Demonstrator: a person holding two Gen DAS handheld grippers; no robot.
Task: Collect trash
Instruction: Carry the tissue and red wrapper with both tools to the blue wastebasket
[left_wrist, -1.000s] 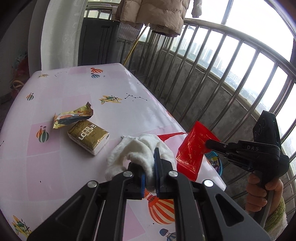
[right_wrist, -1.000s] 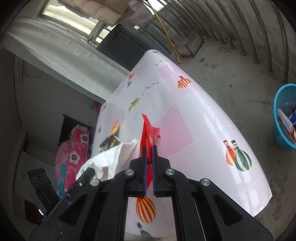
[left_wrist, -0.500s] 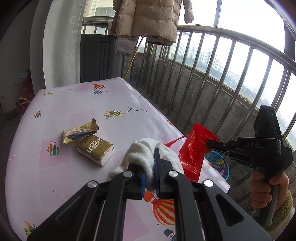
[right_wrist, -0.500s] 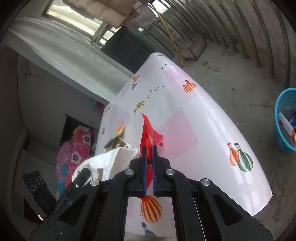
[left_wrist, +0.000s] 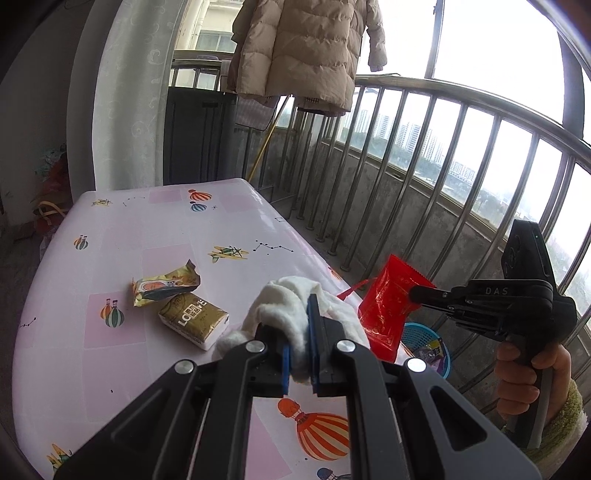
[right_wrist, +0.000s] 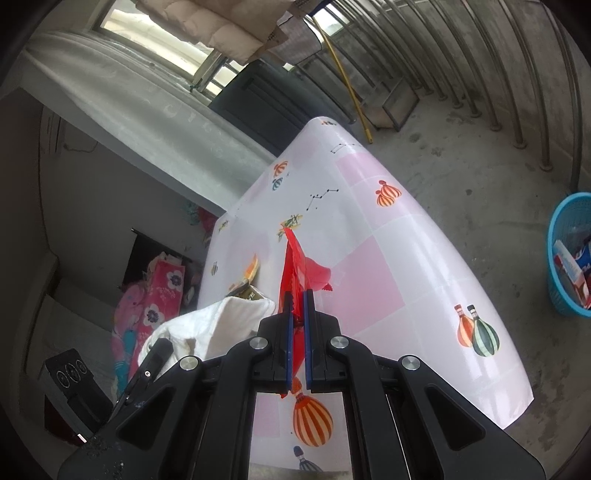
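The left hand-held gripper (left_wrist: 300, 341) is clamped on a white cloth (left_wrist: 295, 310), which bunches over and ahead of its fingers, clear of the desk (left_wrist: 110, 258). The right hand-held gripper (right_wrist: 296, 332) is clamped on a red wrapper (right_wrist: 295, 266); seen from the left wrist, that wrapper (left_wrist: 388, 306) hangs off the tip of the right hand-held gripper (left_wrist: 415, 295), just to the right of the cloth.

The wrapper's long axis runs forward along the right fingers and out beyond them, edge-on between the jaws, its free end pointing away from the holder. The cloth has no clear long axis; it is a loose wad.

The coming move likely turns on the blue basket (right_wrist: 570, 254), which sits on the floor well to the right of the right hand-held gripper and below the desk's edge. In the left view the basket (left_wrist: 421, 332) shows past the wrapper, lower right. The right hand is the nearer one, so the wrapper probably goes in first.

Two gold packets (left_wrist: 166, 290) (left_wrist: 194, 319) remain on the desk, ahead and left of the left hand-held gripper.
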